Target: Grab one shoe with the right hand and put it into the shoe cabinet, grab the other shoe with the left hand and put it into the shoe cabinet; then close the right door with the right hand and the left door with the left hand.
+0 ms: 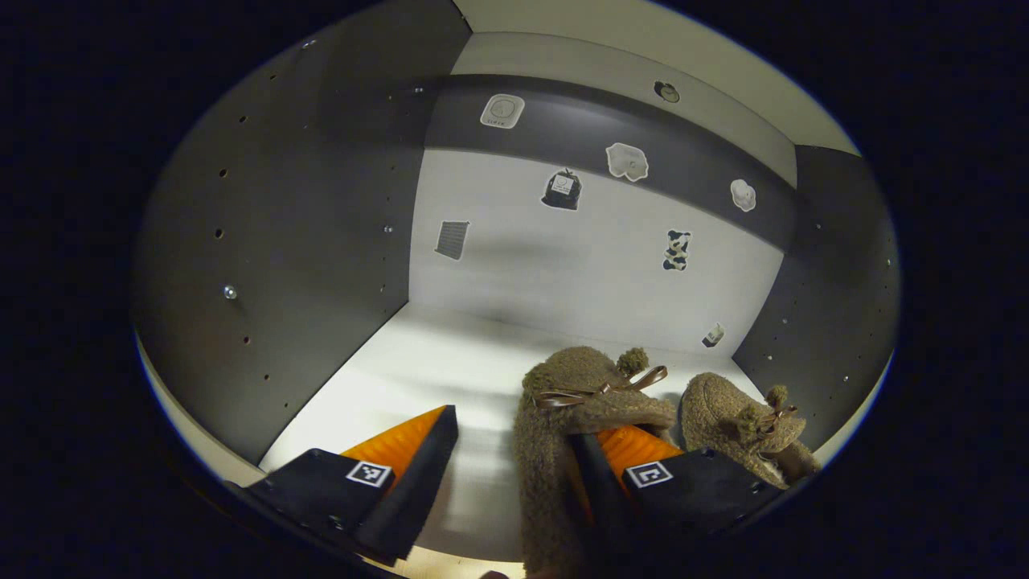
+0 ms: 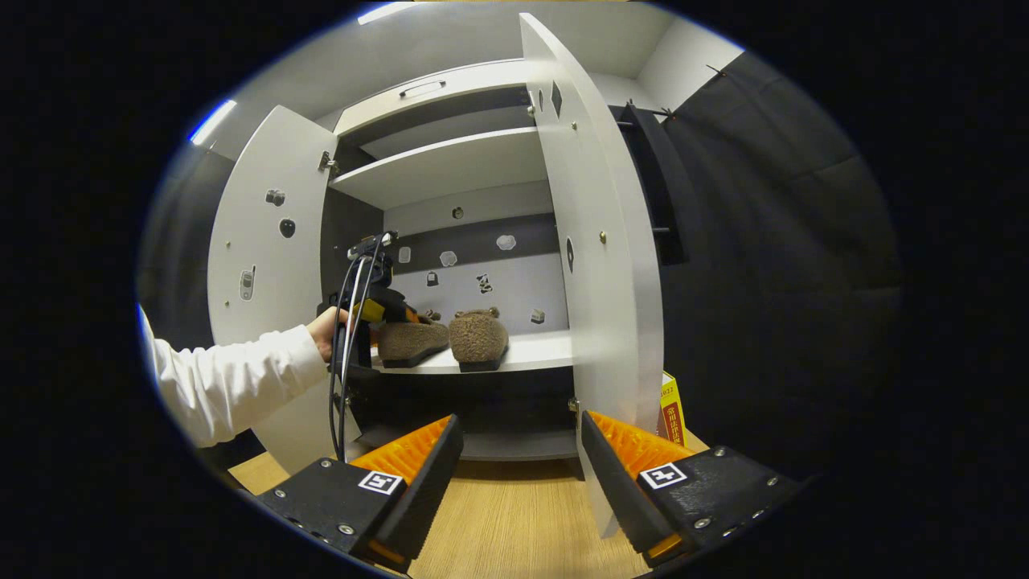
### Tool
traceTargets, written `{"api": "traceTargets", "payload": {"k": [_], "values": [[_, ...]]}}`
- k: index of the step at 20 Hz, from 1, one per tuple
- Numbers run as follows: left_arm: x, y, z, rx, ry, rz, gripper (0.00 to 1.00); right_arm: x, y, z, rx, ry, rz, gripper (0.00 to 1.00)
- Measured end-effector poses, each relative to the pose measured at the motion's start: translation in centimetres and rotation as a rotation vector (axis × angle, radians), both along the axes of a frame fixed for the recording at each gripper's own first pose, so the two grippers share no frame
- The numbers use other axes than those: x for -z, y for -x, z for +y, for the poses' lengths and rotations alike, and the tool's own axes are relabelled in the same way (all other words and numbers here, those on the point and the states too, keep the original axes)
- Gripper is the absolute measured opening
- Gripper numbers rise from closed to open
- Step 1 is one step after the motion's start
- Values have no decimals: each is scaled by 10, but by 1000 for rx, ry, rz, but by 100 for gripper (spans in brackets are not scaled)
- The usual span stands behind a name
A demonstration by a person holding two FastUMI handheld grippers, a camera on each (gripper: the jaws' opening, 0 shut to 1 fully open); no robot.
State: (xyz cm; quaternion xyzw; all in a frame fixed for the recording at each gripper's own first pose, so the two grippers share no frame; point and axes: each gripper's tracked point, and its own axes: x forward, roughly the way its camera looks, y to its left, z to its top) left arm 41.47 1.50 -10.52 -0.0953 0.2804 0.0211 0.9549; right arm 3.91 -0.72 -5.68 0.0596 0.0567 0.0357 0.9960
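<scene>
Fuzzy brown fleece all over these two shoes, both now on the middle shelf [image 2: 530, 354] of the shoe cabinet [image 2: 450, 169]! In the left gripper view the left gripper [image 1: 514, 458] has its jaws spread wide, one finger tucked into the collar of the left shoe [image 1: 563, 418], so it isn't pinching anything. The right shoe [image 1: 739, 422] sits just beside it, little bow on top. These look light, soft and squashy with a flat dark sole; I'd say the collar edge is the place to pinch, since pile alone could slip. In the right gripper view the right gripper [image 2: 518, 474] hangs wide open and empty before the smooth white right door [image 2: 595, 241]. The left door [image 2: 257, 265] stands open too.
</scene>
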Motion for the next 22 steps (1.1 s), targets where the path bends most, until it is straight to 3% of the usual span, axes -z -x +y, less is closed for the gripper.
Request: {"api": "traceTargets", "payload": {"k": [7,15,18,19,22], "values": [[-38,30,-15,72,35,-83,97,1,0,11,-23,-5,2,92],[-123,113,-43,142,45,-290,97,-3,8,32,-75,-20,-11,91],[-156,145,-30,120,-9,-377,94,-7,14,38,-88,-30,-19,92],[-163,160,-28,110,-30,-407,97,-8,16,42,-94,-38,-22,92],[-165,210,-28,107,-76,-447,94,-7,21,47,-108,-38,-20,92]]}}
